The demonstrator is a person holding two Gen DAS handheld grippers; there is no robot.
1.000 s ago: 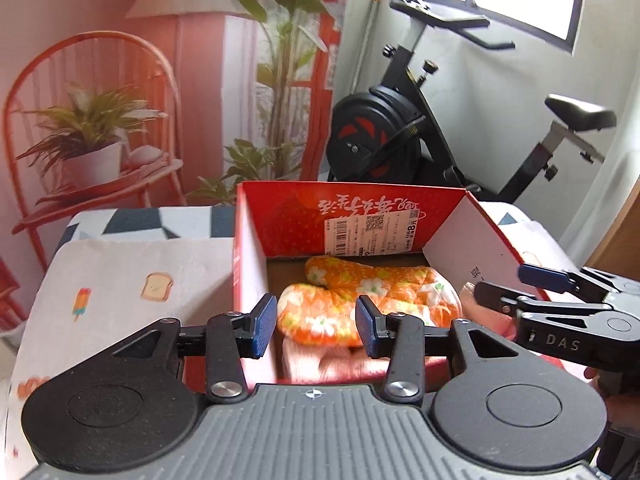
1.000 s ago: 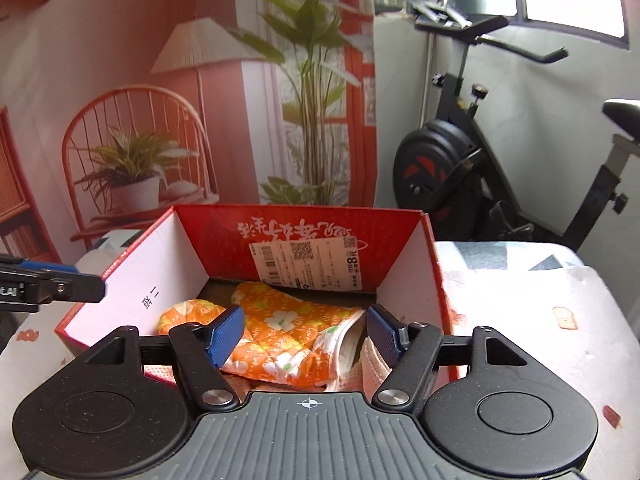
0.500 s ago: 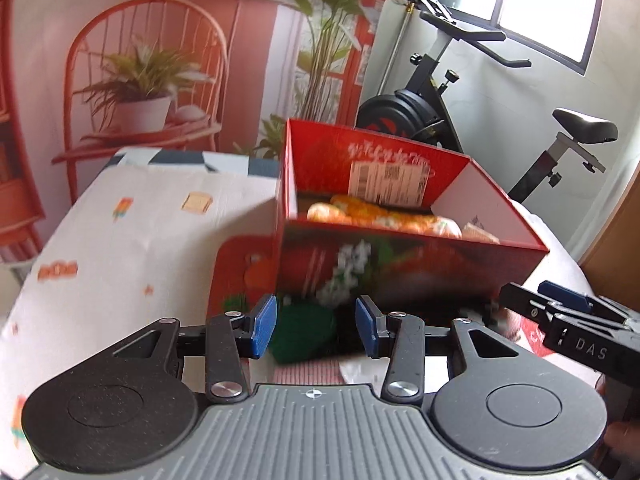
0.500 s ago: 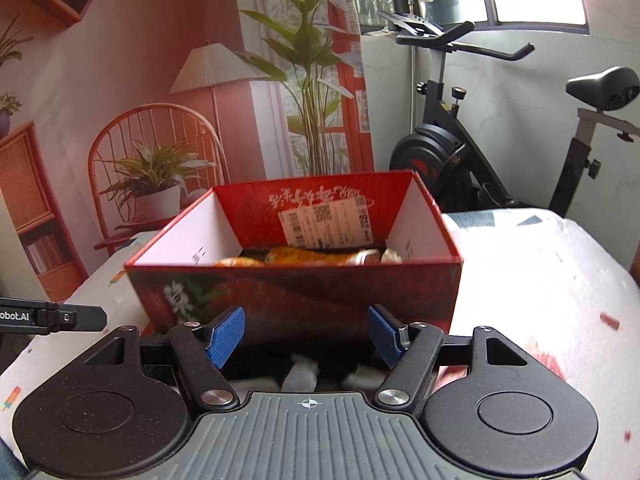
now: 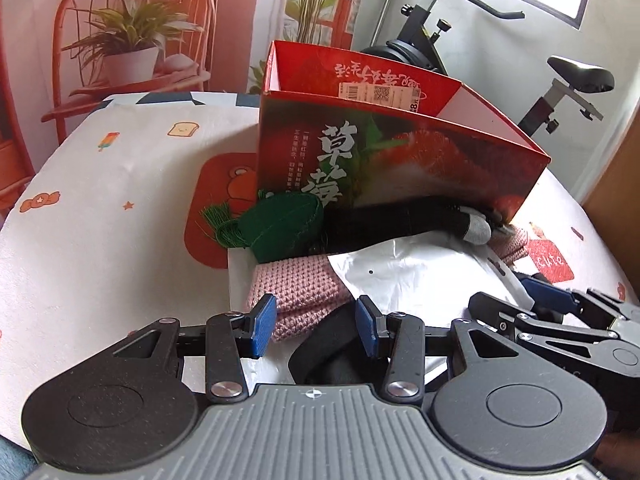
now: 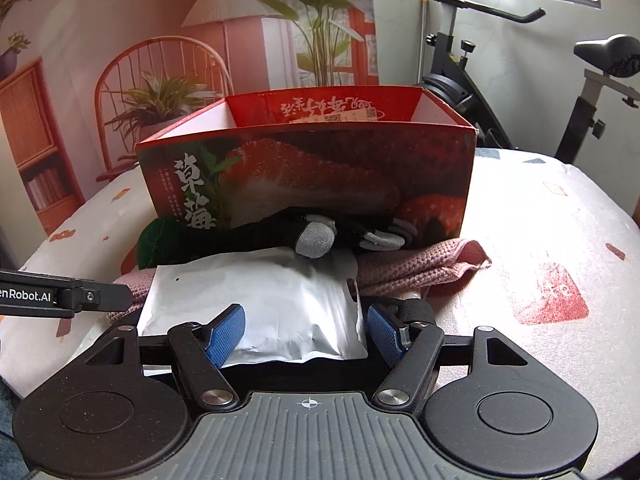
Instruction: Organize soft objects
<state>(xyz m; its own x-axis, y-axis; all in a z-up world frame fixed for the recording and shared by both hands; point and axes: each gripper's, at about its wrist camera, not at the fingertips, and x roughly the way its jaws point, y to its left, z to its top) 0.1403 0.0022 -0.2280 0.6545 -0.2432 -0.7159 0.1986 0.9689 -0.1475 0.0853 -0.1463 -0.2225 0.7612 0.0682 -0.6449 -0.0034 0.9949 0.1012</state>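
So at that point both grippers were down low over the pile of soft stuff heaped in front of the red strawberry box [image 6: 308, 184]. The left gripper [image 5: 316, 326] had its jaws part-open with nothing pinched, sitting right over the edge of the pink knitted cloth [image 5: 298, 286] and a black strap-looking thing underneath. The right gripper [image 6: 306, 334] was spread wider, its blue pads flanking the near edge of the silver foil pouch [image 6: 256, 304], not squeezing it as far as I could tell.

What looked dicey to me: everything was layered. The pouch lay on top of the pink cloth, and the black glove with grey fingertips [image 6: 316, 236] was draped across the far end of the pouch, up against the box wall beside the green felt piece [image 5: 280, 226]. Lift the pouch and the glove could easily ride along and flop off onto the tablecloth [image 6: 560, 240]. Foil's slippery too, so a shallow bite on the edge might just slide out. And if the left one closed there, it could have grabbed cloth and strap together. The two grippers were also near each other, so bumping seemed possible.
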